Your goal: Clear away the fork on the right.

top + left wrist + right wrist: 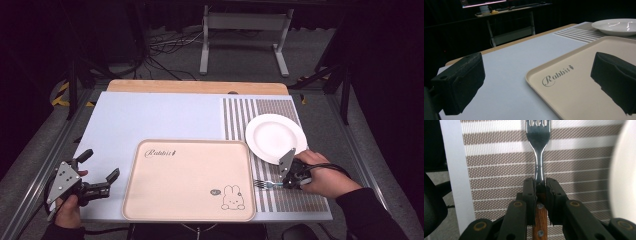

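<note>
A fork (539, 152) with a wooden handle (539, 220) is clamped between the jaws of my right gripper (540, 185); its tines point away over the striped placemat (504, 170). From above, the fork (265, 184) lies low over the placemat (295, 200), just right of the beige rabbit tray (187, 180), with my right gripper (287, 182) shut on it. A white plate (275, 137) sits behind that hand. My left gripper (102, 170) hovers open at the table's front left, its fingers (461, 82) spread wide with nothing between them, near the tray's (574, 85) corner.
A pale blue mat (160, 117) covers the table, with a wooden edge (197, 86) at the back. A metal frame rail (45, 160) runs along the left side. Table legs and cables (165, 47) stand on the floor beyond.
</note>
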The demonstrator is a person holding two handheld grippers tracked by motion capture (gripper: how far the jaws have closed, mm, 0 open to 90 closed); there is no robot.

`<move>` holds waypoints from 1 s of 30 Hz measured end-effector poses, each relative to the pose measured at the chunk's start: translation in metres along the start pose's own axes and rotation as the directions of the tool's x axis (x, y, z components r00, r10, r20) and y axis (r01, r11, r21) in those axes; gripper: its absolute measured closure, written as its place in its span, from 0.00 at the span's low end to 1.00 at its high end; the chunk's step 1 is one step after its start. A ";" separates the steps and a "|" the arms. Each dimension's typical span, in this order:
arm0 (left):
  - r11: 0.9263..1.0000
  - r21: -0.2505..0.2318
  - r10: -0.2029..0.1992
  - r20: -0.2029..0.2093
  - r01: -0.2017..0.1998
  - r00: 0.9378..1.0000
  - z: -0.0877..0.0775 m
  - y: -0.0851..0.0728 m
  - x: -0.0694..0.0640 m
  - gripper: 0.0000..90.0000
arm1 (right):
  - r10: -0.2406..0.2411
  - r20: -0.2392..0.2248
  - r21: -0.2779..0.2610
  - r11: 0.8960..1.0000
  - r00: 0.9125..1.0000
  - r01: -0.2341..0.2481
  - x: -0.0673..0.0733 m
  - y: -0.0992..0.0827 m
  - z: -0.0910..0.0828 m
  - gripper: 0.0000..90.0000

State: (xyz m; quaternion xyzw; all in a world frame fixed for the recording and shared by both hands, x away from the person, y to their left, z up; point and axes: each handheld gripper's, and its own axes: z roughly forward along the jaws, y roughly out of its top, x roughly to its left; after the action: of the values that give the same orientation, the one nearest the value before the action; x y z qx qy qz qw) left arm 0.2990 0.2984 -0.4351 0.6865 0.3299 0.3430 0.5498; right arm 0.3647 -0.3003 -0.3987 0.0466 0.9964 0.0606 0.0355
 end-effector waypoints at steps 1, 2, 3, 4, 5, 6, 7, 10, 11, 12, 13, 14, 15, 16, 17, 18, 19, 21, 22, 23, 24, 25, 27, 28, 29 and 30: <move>1.000 0.000 0.000 0.000 0.000 1.000 0.000 0.000 0.000 0.00 | 0.000 0.008 -0.011 1.000 1.000 0.000 0.000 0.000 -0.003 0.88; 1.000 0.000 0.001 0.000 -0.001 1.000 0.000 0.000 0.000 0.00 | 0.000 0.010 -0.011 1.000 1.000 0.000 0.000 0.001 -0.006 0.88; 1.000 0.001 0.001 0.000 -0.001 1.000 0.000 0.000 0.000 0.00 | -0.002 0.017 -0.012 1.000 1.000 0.002 0.000 0.001 -0.009 0.88; 1.000 -0.001 0.002 0.000 -0.002 1.000 0.000 0.000 0.000 0.00 | -0.003 0.022 -0.016 1.000 1.000 0.004 0.000 0.002 -0.012 0.88; 1.000 -0.001 0.002 0.000 -0.002 1.000 0.000 0.000 0.000 0.00 | -0.005 0.029 -0.017 1.000 1.000 0.005 0.000 0.003 -0.015 0.88; 1.000 -0.001 0.002 -0.001 -0.002 1.000 0.000 0.000 0.000 0.00 | -0.006 0.033 -0.021 1.000 0.999 0.007 0.000 0.003 -0.017 0.88; 1.000 -0.001 0.000 0.000 0.000 1.000 0.000 0.000 0.000 0.00 | -0.002 0.040 -0.024 1.000 0.999 0.003 0.000 0.004 -0.019 0.88; 1.000 -0.003 -0.001 0.001 0.001 1.000 0.000 0.000 0.000 0.00 | -0.003 0.055 -0.039 0.999 0.998 0.005 -0.001 0.005 -0.026 0.88; 1.000 -0.003 -0.001 0.000 0.001 1.000 0.000 0.000 0.000 0.00 | -0.001 0.058 -0.044 0.999 0.998 0.003 -0.001 0.006 -0.028 0.88; 1.000 -0.004 -0.001 0.000 0.001 1.000 0.000 0.000 0.000 0.00 | 0.001 0.064 -0.051 0.999 0.998 0.002 -0.002 0.007 -0.030 0.88; 1.000 -0.003 -0.001 0.000 0.001 1.000 0.000 0.000 0.000 0.00 | 0.009 0.067 -0.051 0.999 0.998 -0.006 -0.001 0.008 -0.032 0.88; 1.000 -0.003 0.000 0.000 0.000 1.000 0.000 0.000 0.000 0.00 | 0.008 0.074 -0.059 0.998 0.997 -0.003 -0.001 0.009 -0.034 0.88; 1.000 -0.001 0.000 0.001 0.000 1.000 0.000 0.000 0.000 0.00 | 0.007 0.076 -0.061 0.998 0.997 -0.002 -0.002 0.010 -0.035 0.88; 1.000 -0.001 0.000 0.001 0.000 1.000 0.000 0.000 0.000 0.00 | 0.006 0.082 -0.068 0.998 0.997 -0.001 -0.002 0.011 -0.038 0.88; 1.000 -0.001 0.000 0.001 0.000 1.000 0.000 0.000 0.000 0.00 | 0.013 0.083 -0.074 0.997 0.996 -0.006 -0.002 0.012 -0.039 0.88; 1.000 -0.001 0.000 0.001 0.000 1.000 0.000 0.000 0.000 0.00 | 0.008 0.085 -0.082 0.997 0.996 -0.001 -0.002 0.013 -0.040 0.88; 1.000 0.000 0.000 0.000 0.000 1.000 0.000 0.000 0.000 0.00 | 0.007 0.084 -0.088 0.996 0.996 0.001 -0.002 0.014 -0.041 0.88; 1.000 0.000 0.000 0.001 0.000 1.000 0.000 0.000 0.000 0.00 | 0.007 0.087 -0.089 0.996 0.996 0.001 -0.002 0.017 -0.044 0.88; 1.000 0.000 0.000 0.001 0.000 1.000 0.000 0.000 0.000 0.00 | 0.002 0.093 -0.098 0.995 0.996 0.007 -0.003 0.018 -0.044 0.88; 1.000 0.000 0.000 0.002 0.000 1.000 0.000 0.000 0.000 0.00 | -0.003 0.093 -0.098 0.995 0.996 0.012 -0.003 0.020 -0.044 0.88; 1.000 -0.001 0.000 0.001 0.000 1.000 0.000 0.000 0.000 0.00 | -0.007 0.093 -0.101 0.995 0.996 0.017 -0.004 0.022 -0.044 0.88; 1.000 0.000 0.001 0.001 -0.001 1.000 0.000 0.000 0.000 0.00 | -0.001 0.093 -0.097 0.995 0.996 0.010 -0.004 0.024 -0.045 0.88; 1.000 -0.003 0.000 0.000 0.000 1.000 0.000 0.000 0.000 0.00 | -0.003 0.101 -0.103 0.995 0.995 0.013 -0.005 0.028 -0.046 0.88; 1.000 -0.001 0.000 0.001 0.000 1.000 0.000 0.000 0.001 0.00 | -0.003 0.101 -0.108 0.994 0.995 0.014 -0.005 0.030 -0.047 0.88; 1.000 -0.003 0.000 0.000 0.000 1.000 0.000 0.000 0.000 0.00 | -0.004 0.106 -0.113 0.994 0.994 0.016 -0.005 0.034 -0.047 0.88; 1.000 -0.003 0.000 0.001 0.000 1.000 0.000 0.000 0.000 0.00 | -0.007 0.106 -0.113 0.993 0.994 0.019 -0.006 0.037 -0.048 0.88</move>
State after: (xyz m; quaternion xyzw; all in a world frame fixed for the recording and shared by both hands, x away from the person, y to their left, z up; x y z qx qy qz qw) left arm 0.2989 0.2990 -0.4351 0.6857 0.3291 0.3432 0.5511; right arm 0.3698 -0.2699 -0.3464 0.0411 0.9884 0.1146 0.0909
